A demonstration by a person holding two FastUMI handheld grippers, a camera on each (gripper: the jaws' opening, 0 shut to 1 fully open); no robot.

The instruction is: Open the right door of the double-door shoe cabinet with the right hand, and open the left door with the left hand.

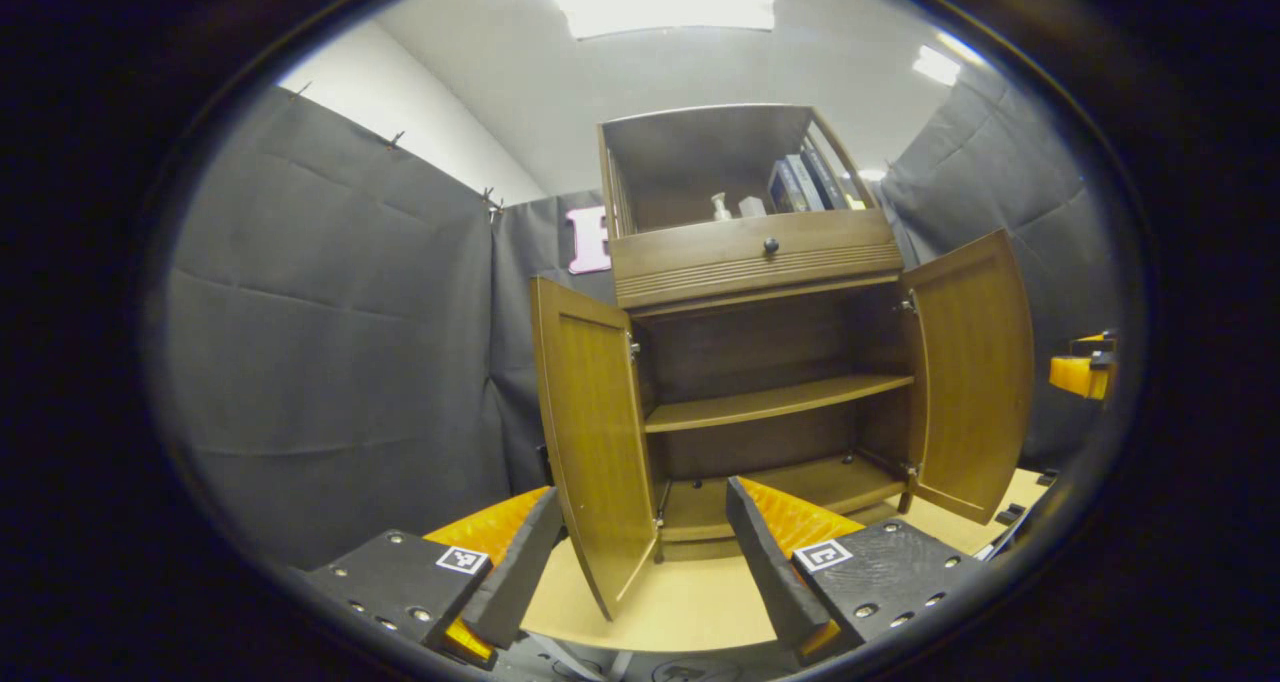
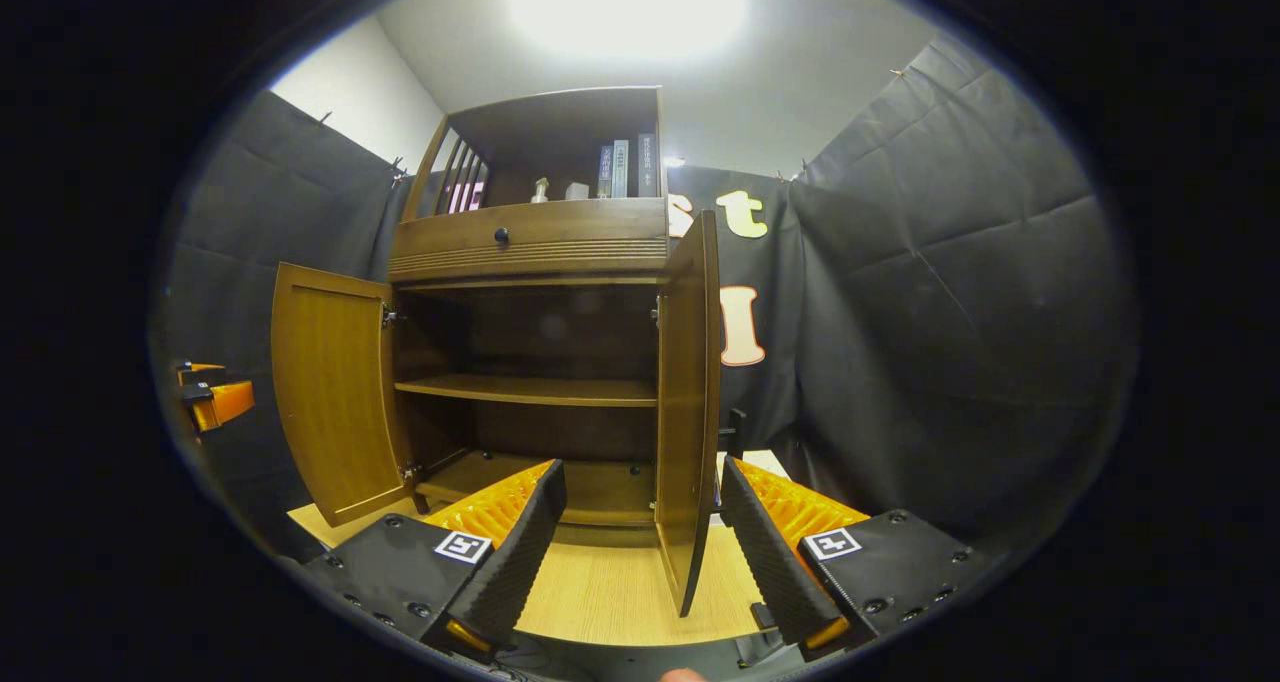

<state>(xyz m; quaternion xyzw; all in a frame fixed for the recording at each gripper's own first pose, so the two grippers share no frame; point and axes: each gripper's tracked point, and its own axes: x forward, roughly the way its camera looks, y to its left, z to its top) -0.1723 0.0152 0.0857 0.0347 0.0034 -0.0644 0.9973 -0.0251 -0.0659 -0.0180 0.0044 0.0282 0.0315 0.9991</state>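
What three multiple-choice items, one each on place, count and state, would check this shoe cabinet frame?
1. Where do the books stand?
A. top shelf
B. middle shelf
C. cabinet floor

2. How many knobs does the drawer carry?
A. none
B. one
C. two

3. How do the doors stand?
A. both shut
B. one open
C. both open

Key: 1 A, the books stand upright in the open top compartment above the drawer. 2 B, a single dark knob sits at the drawer's middle. 3 C, the left door and the right door both swing outward, baring the shelf; the left claw and the right claw are open.
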